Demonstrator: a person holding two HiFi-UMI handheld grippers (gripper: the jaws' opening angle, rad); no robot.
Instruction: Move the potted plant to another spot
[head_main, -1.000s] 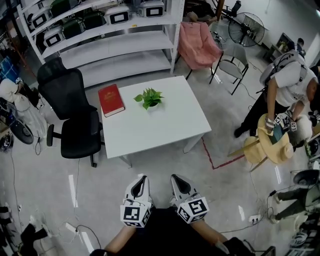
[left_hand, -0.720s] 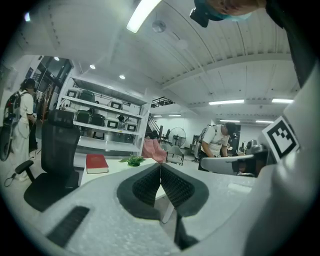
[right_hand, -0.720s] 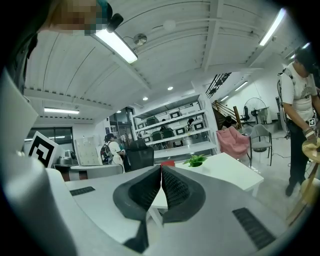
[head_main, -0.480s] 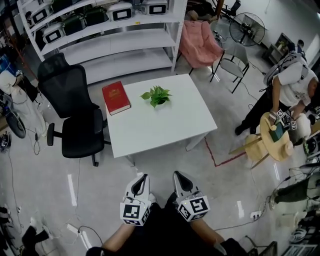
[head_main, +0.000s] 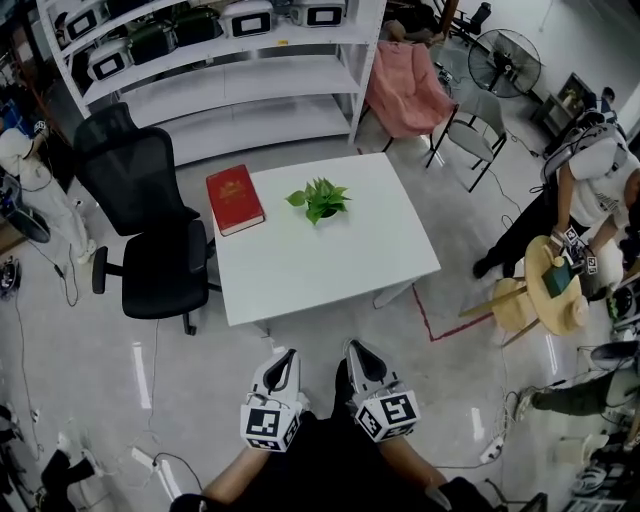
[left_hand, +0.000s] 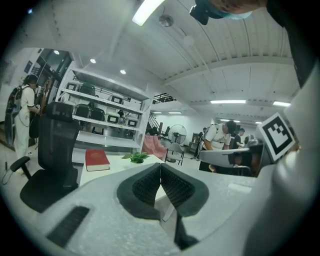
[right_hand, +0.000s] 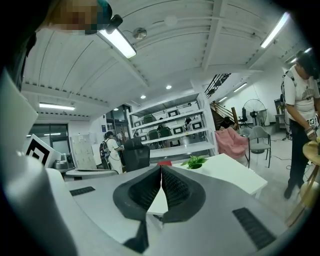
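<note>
1. A black chair (head_main: 150, 230) stands against the left edge of the white worktop (head_main: 320, 270)
2. A red book (head_main: 234, 199) lies flat on the worktop's far left corner
3. The plant (head_main: 321, 200) stands upright on the far half of the worktop, near the book's right side but not touching it; both gripper views show it small and distant beyond the jaws
4. The left hand-held gripper (head_main: 283, 360) is held close to the holder's body, over the floor and well apart from the worktop; its jaws are pressed together with nothing between them
5. The right hand-held gripper (head_main: 355, 352) sits just beside it, jaws likewise pressed together and empty
6. At the far right a person (head_main: 590, 190) bends over a round wooden table (head_main: 560, 305)
</note>
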